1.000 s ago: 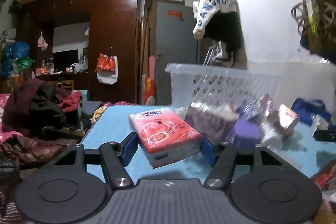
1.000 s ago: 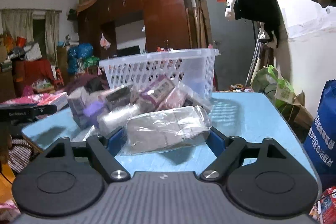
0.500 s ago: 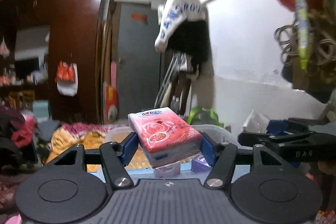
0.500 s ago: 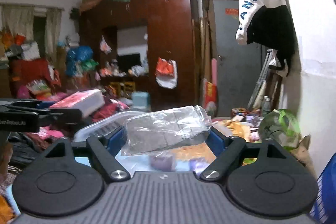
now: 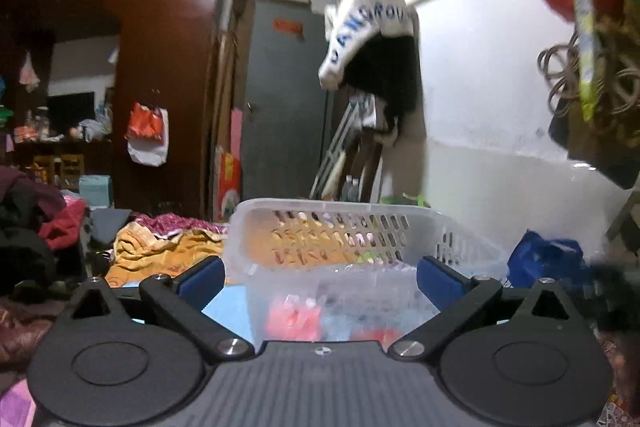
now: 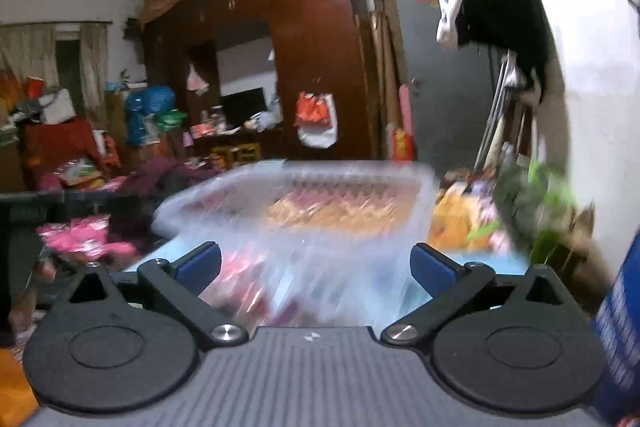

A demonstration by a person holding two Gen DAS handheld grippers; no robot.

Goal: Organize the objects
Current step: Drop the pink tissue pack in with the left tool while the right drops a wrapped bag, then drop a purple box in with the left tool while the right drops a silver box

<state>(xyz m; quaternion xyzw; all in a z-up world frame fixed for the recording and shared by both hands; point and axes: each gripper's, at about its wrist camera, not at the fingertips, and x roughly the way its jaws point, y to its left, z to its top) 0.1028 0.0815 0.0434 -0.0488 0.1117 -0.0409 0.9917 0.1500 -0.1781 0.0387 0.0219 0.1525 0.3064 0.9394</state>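
Left view sharp basket [image 5: 340, 223]; right view blurs it

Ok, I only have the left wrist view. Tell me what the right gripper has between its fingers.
Observer: Nothing. The right gripper has its jaws opening, and neither pad touches anything.
Operator: Say where the basket sits for that hand.
Observer: Straight ahead and lower. In the right wrist view, the blurred basket fills the gap between the pads.
Operator: Check the space to the right of the basket.
Observer: A strip of blue table shows there, beside the basket's right wall.
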